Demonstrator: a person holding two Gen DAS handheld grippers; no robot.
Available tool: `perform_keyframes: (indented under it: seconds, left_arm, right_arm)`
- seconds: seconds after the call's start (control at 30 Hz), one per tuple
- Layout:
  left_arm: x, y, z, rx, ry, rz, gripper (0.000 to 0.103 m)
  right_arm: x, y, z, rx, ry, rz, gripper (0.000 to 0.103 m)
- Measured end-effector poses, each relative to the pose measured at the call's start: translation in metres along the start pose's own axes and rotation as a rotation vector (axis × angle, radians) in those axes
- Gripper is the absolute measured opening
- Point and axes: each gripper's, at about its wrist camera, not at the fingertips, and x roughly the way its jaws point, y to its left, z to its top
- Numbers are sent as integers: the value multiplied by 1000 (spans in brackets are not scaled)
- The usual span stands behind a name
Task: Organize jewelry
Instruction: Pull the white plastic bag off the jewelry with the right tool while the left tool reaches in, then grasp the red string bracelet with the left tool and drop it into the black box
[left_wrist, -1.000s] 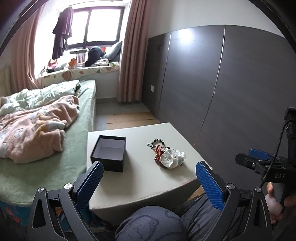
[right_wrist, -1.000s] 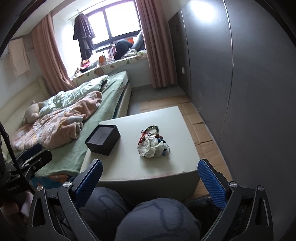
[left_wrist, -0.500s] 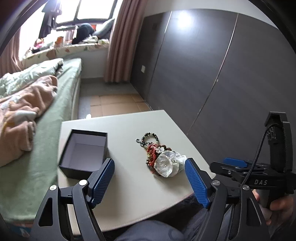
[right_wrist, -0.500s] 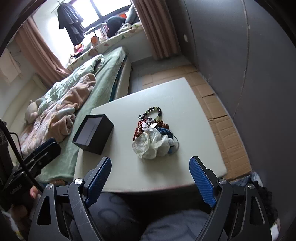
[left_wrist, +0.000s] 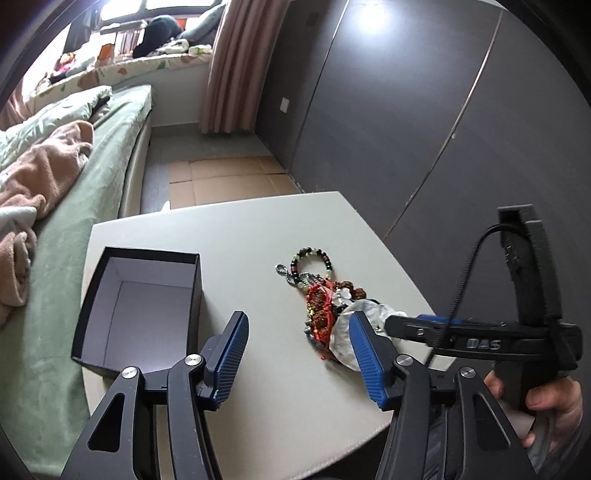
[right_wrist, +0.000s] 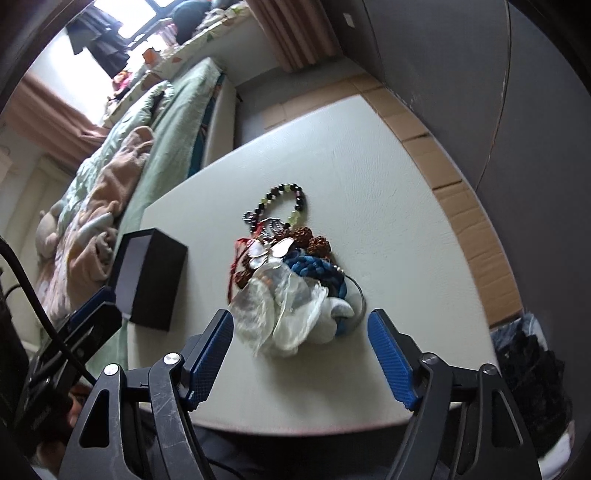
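The jewelry pile (right_wrist: 291, 273) lies at the centre of the right wrist frame, on the pale table (right_wrist: 399, 206). It is a tangle: a beaded bracelet (right_wrist: 282, 197) at its upper end, brown knobbly beads, a blue cord and a crumpled translucent white piece (right_wrist: 284, 314) at its lower end. In the left wrist frame the same pile sits right of centre.

Your right gripper (right_wrist: 301, 354) hangs just below the pile in its frame, pointed down at it. Its jaws stand about half wide and are closing; nothing is between the blue pads.

Your left gripper (left_wrist: 295, 360) is over bare table, between the pile and the open black box (left_wrist: 140, 306), which sits lower left in that frame. Its jaws are likewise half wide and closing, empty.

The box appears empty inside. A bed (left_wrist: 74, 155) with a pink blanket fills the upper left.
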Motion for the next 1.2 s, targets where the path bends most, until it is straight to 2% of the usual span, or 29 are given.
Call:
perform_keyframes:
  seconds: [0.03,0.07,0.1,0.13,0.17,0.3,0.43,0.6,0.67,0.73,0.8,0.83,0.9,1.2]
  left_arm:
    - [3,2,1,-7,4,-8,57]
    - [5,4,2,-14,6,-14,57]
    - [7,4,3,-16,8,-18,57]
    - [10,5,4,-17,11,-20,57]
    - [13,4,5,-15,15,-24,57]
    - [30,-4,8,28,50,-40,57]
    - [54,-13,12,62,132,-82,57]
    - [85,-27,11,112,238,-72,57]
    - [95,-28,8,125,273,-40,49]
    - [104,-25,4,112,323,-23,25]
    - [103,-21,3,88,321,-47,17]
    - [101,-20,4,85,314,-45,17]
    - [92,-16,5,80,284,-33,2]
    - [39,-5,16,51,148,-31,2]
  right_arm:
    - [8,-2,1,18,18,5,58]
    - [12,-3,2,32,32,10,47]
    - [19,-5,2,53,51,22,25]
    - [22,-7,2,66,61,33,11]
    - [24,-9,2,82,64,55,5]
    - [3,-9,0,102,-40,109,5]
    - [-18,-6,-3,97,-129,149,4]
    - [-33,-11,-2,140,-209,173,4]
    - [-35,-12,-1,148,-223,159,4]
    - [-36,-8,-1,147,-232,145,4]
    - [-39,-7,-2,142,-244,149,4]
    - [-41,-5,-2,140,-252,154,4]
    - [-42,-2,-1,136,-256,163,4]
    - [-38,11,-3,124,-269,215,4]
